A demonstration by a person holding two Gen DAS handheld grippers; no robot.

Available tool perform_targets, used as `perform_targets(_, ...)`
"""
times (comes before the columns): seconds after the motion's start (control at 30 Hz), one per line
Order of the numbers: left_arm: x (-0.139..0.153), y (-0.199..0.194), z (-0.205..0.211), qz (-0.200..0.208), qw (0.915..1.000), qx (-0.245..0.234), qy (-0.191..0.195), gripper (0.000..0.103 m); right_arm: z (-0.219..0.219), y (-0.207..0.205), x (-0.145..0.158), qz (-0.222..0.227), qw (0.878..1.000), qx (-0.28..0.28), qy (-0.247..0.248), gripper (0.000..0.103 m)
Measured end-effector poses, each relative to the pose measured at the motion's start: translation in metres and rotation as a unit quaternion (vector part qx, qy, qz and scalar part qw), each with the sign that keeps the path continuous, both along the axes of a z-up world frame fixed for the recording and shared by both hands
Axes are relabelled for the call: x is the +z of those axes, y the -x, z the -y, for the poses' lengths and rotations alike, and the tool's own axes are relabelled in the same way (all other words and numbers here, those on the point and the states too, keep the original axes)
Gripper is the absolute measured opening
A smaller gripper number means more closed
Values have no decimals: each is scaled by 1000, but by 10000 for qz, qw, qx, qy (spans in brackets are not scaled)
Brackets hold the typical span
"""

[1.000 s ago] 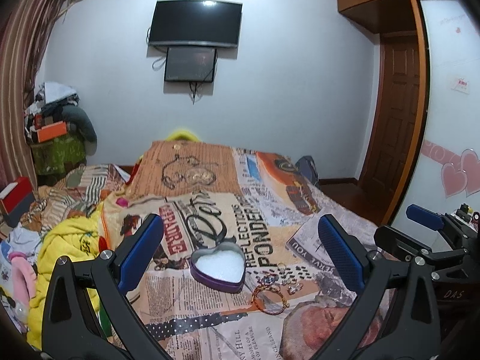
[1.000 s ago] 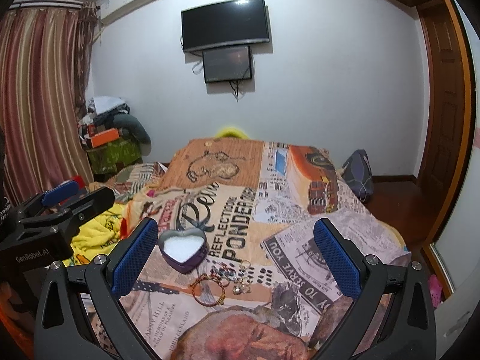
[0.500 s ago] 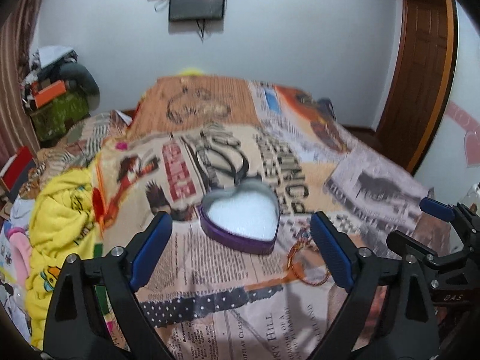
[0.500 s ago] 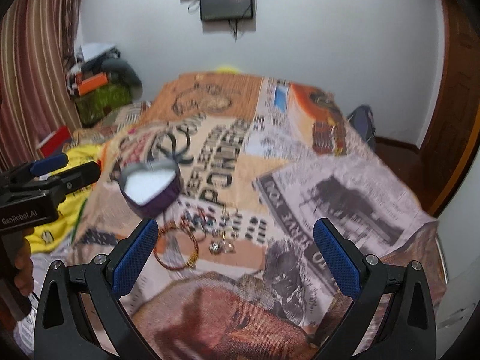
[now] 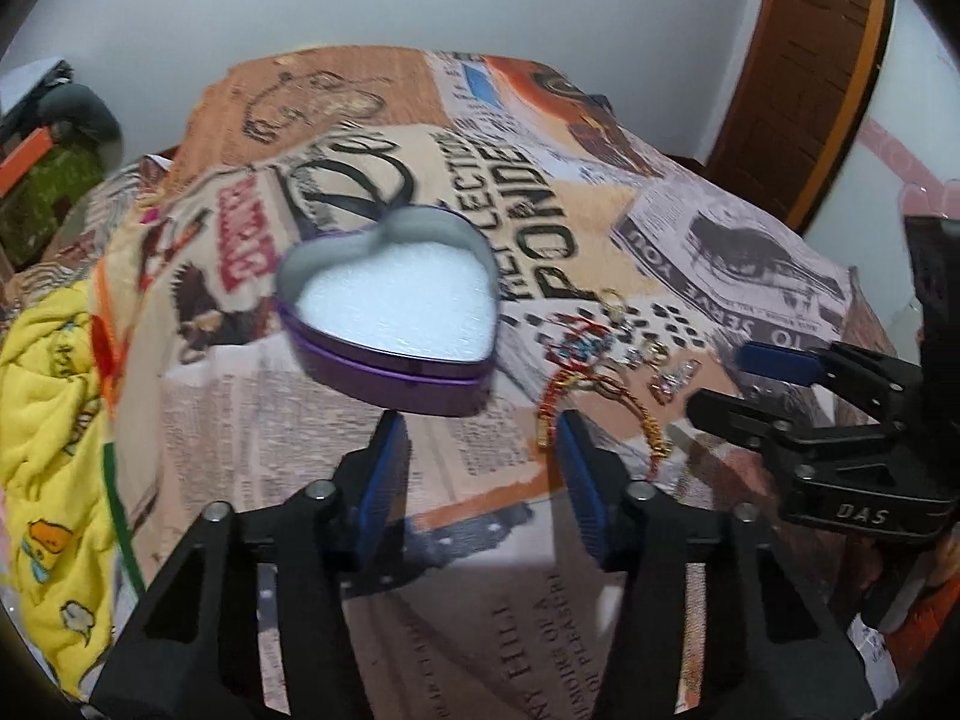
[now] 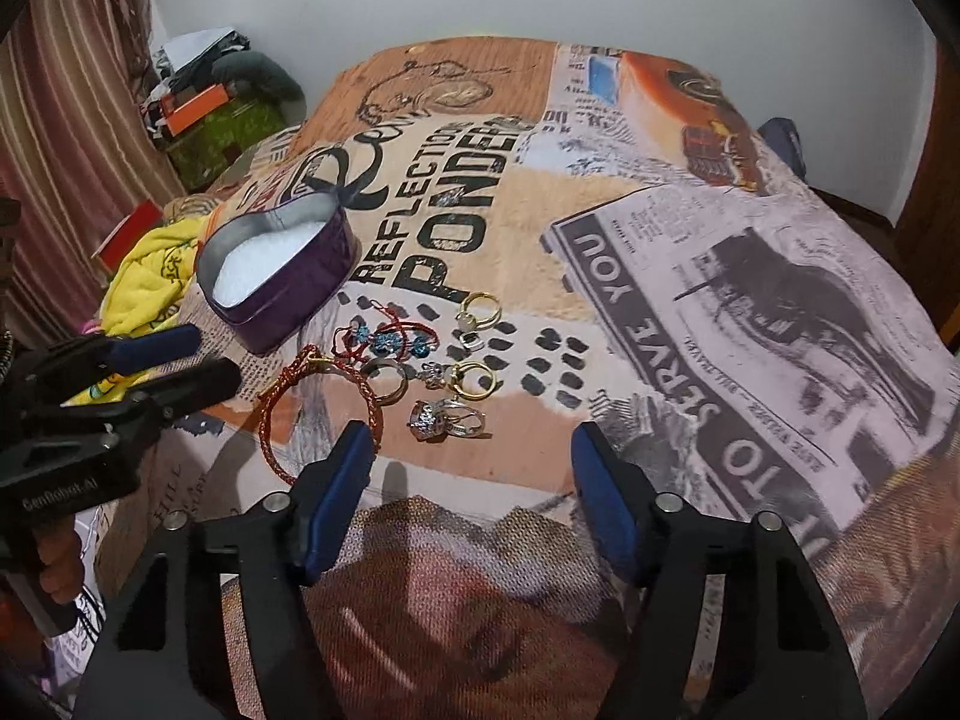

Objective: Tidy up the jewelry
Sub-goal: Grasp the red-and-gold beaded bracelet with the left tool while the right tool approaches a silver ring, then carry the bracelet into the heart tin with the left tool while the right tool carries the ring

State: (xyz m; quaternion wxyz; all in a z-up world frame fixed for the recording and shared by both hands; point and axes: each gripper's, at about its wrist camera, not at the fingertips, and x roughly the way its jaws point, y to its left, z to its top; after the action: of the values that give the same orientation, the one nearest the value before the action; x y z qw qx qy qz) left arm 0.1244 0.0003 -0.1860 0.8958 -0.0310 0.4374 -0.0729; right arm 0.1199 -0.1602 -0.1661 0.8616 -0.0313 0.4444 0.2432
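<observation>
A purple heart-shaped tin (image 5: pixel 390 312) with white foam inside lies open on the bed; it also shows in the right wrist view (image 6: pixel 276 267). Right of it lies a heap of jewelry: a red-and-gold braided bangle (image 6: pixel 324 408), a red cord bracelet with blue beads (image 6: pixel 390 339), gold and silver rings (image 6: pixel 474 381) and a jewelled ring (image 6: pixel 429 420). My left gripper (image 5: pixel 483 450) is open and empty, just in front of the tin. My right gripper (image 6: pixel 474 462) is open and empty, just in front of the rings.
A newspaper-print blanket (image 6: pixel 690 276) covers the bed. A yellow cloth (image 5: pixel 54 408) lies at the left edge. Clutter with an orange box (image 6: pixel 198 105) sits at the back left. A wooden door (image 5: pixel 798 72) stands at the right.
Both grippers have tilted down and moved closer to the bed. The jaws of both have narrowed but stay open. The tin and jewelry now lie right in front of the fingertips.
</observation>
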Motion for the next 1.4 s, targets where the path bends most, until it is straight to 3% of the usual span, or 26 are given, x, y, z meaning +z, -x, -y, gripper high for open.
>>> perform_targets(0.1, -6, -6, 5, -114, 9998, -143, 36, 34, -3, -5, -3, -40, 10000, 82, -39, 60)
perform_targets(0.23, -9, -10, 12, -114, 9995, -279, 5, 33, -8, -11, -8, -164, 9997, 168, -72, 50)
perform_targets(0.43, -15, -16, 16, -115, 9994, -337, -6, 22, -9, -16, -12, -201, 9997, 90, -118, 40)
perform_targets(0.57, -18, -19, 17, -141, 9991, -380, 125, 5, -9, -18, -12, -233, 9996, 51, -153, 29)
perform_targets(0.87, -9, -12, 15, -110, 9990, -281, 334, 4, 0, -10, -1, -155, 9996, 6, -230, 28)
perform_targets(1.4, 45, 16, -6, 593, 9976, -25, 342, 4, -12, -1, 43, 393, 9985, 162, -340, 28)
